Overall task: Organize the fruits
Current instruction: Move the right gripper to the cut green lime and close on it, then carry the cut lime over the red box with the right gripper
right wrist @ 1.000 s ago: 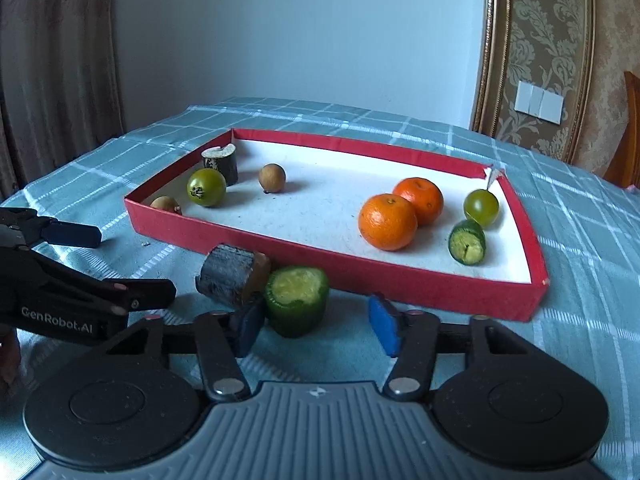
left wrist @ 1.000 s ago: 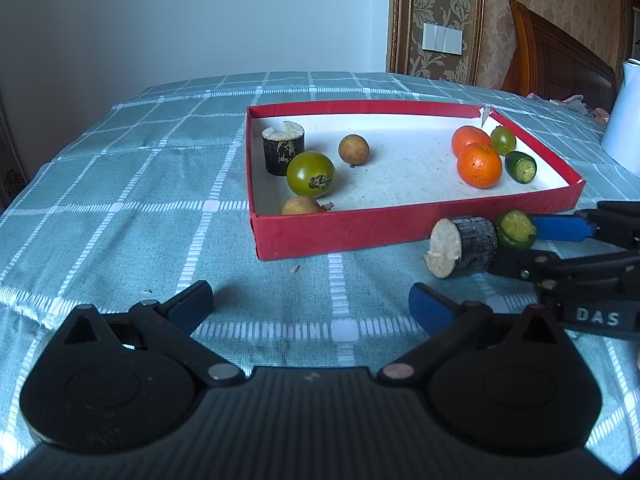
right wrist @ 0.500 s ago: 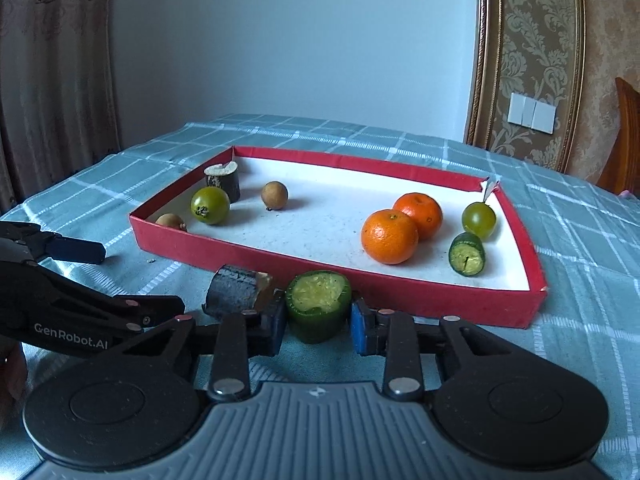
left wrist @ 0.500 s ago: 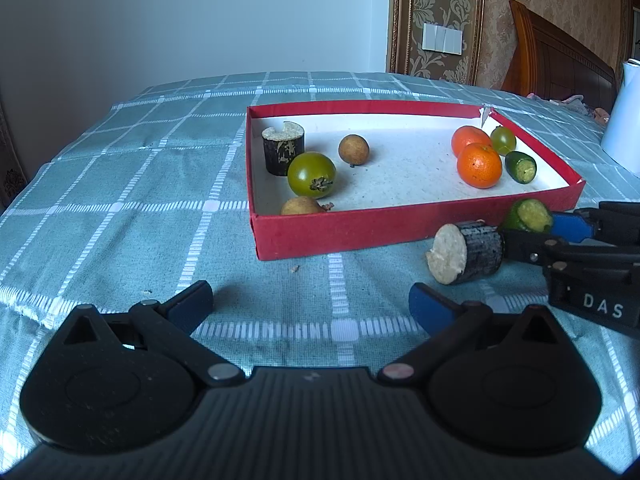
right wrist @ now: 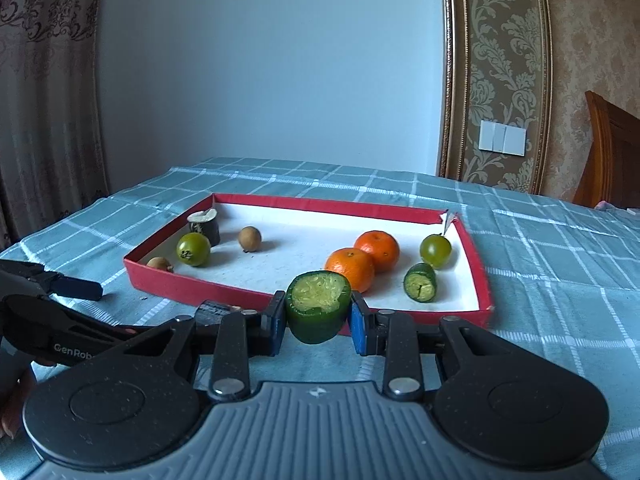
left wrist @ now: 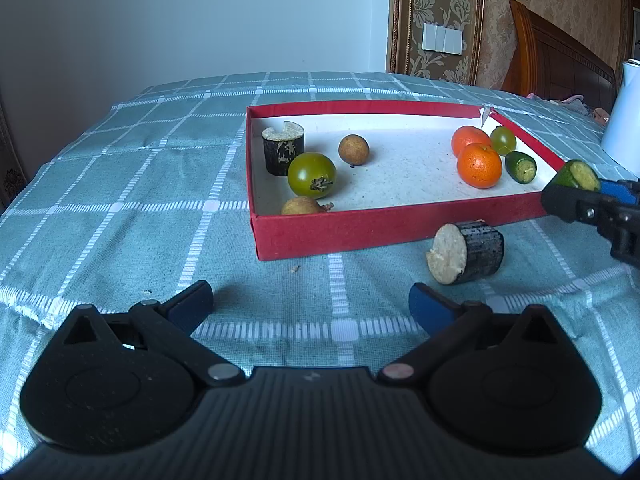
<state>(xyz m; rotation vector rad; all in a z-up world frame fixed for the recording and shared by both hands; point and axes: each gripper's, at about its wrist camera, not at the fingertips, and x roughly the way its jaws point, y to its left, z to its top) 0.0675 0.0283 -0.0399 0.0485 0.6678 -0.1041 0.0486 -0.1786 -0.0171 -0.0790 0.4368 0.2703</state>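
Observation:
My right gripper (right wrist: 318, 322) is shut on a green cut fruit piece (right wrist: 318, 306), held just above the cloth in front of the red tray's near wall (right wrist: 224, 286). From the left wrist view the same green piece (left wrist: 580, 175) hangs at the tray's right corner (left wrist: 520, 208). My left gripper (left wrist: 310, 304) stands open and empty low over the cloth. A dark cut stump (left wrist: 466, 252) lies on its side just outside the tray. Inside are two oranges (right wrist: 362, 258), a green tomato (right wrist: 193, 249), a small green fruit (right wrist: 435, 250) and another green piece (right wrist: 420, 282).
The tray also holds a dark stump (left wrist: 283, 148), a brown longan (left wrist: 353, 150) and a second brown fruit (left wrist: 302, 206) by the near wall. A white jug (left wrist: 624, 120) stands at the far right. A wooden headboard (left wrist: 560, 56) rises behind the checked cloth (left wrist: 120, 200).
The right gripper shut on the green piece, lifted it off the cloth and drew it away from the dark stump, rightward in the left wrist view. The left gripper stayed put.

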